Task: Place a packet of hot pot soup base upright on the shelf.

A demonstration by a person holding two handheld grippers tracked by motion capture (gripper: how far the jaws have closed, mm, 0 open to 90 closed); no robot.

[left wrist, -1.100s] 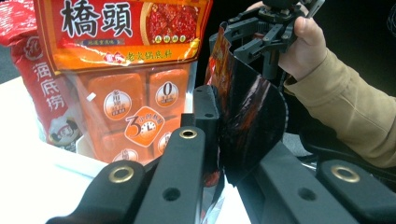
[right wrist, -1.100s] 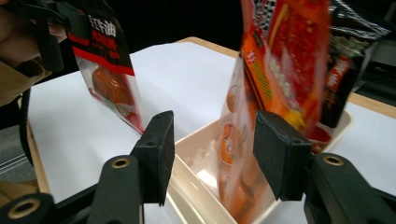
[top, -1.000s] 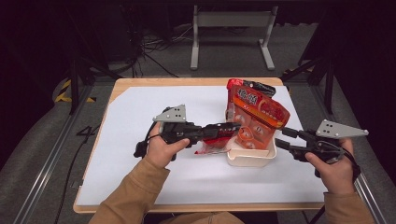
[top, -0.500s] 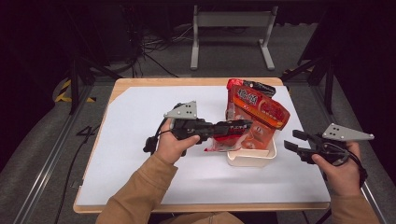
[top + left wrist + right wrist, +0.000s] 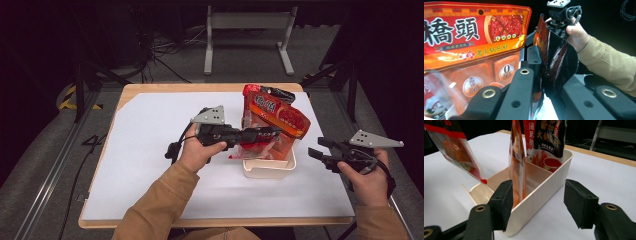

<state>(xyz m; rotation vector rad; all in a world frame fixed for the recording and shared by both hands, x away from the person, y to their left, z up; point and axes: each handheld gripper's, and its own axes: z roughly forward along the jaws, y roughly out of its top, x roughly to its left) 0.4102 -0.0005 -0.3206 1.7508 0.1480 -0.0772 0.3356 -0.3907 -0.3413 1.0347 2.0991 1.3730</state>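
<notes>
Red glossy sauce pouch (image 5: 272,117); upright

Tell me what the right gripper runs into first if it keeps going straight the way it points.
Most likely the ribbed side wall of the cream bin. The right gripper, jaws just opening with nothing between them, points at that wall, with bare white table cover before it. How far off the wall is, I cannot tell.

Glossy crinkled plastic sauce pouches (image 5: 275,117), matt ribbed cream plastic bin (image 5: 544,192), matt black gripper pads (image 5: 579,205), smooth white table sheet (image 5: 150,150), wooden table edge (image 5: 165,88)
</notes>
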